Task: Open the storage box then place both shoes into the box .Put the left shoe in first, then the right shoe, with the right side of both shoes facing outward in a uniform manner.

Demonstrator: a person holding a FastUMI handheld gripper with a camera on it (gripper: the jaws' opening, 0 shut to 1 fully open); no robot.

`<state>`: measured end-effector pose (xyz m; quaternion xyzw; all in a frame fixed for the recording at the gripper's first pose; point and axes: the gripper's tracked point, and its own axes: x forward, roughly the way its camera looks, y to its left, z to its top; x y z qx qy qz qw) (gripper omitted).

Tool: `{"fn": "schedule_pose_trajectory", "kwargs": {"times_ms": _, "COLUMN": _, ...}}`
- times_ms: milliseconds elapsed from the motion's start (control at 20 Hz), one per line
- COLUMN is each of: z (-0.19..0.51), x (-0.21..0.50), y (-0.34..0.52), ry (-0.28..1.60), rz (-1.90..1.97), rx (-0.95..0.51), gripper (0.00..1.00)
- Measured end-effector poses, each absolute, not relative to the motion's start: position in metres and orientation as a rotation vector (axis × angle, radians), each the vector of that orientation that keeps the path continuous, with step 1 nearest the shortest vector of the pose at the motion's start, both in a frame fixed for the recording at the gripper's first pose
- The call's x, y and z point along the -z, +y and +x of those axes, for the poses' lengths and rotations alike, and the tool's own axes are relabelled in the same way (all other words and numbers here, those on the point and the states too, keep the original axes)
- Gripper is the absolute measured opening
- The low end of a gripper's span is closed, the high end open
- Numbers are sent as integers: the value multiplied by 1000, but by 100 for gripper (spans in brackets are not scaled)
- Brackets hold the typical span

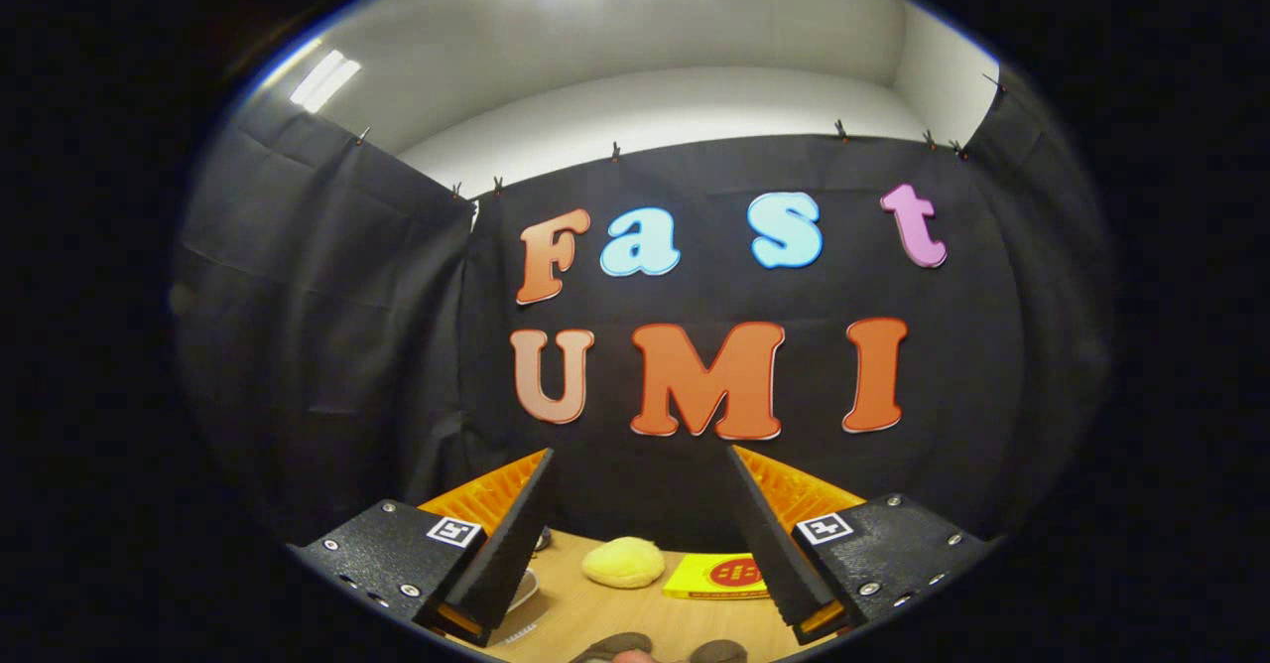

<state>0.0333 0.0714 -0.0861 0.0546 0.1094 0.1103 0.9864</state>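
Note:
My gripper is open and held high, pointing at the booth's back wall, with nothing between its fingers. Below and between the fingers lies a wooden tabletop. At the near edge of what I see of the table, two dark brownish rounded shapes poke up. Too little of them shows to tell whether they are the shoes.
A pale yellow soft lump lies on the table ahead, between the fingers. To its right is a flat yellow packet with a red mark, partly behind the right finger. Part of a whitish object shows beside the left finger.

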Motion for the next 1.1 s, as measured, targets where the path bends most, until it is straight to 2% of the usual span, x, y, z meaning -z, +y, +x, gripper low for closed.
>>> {"fn": "schedule_pose_trajectory", "kwargs": {"times_ms": 450, "z": 4, "x": 212, "y": 158, "ry": 604, "rz": 274, "rx": -431, "gripper": 100}}
{"fn": "schedule_pose_trajectory", "kwargs": {"times_ms": 1100, "z": -48, "x": 344, "y": 244, "ry": 1053, "rz": 594, "rx": -550, "gripper": 97}}
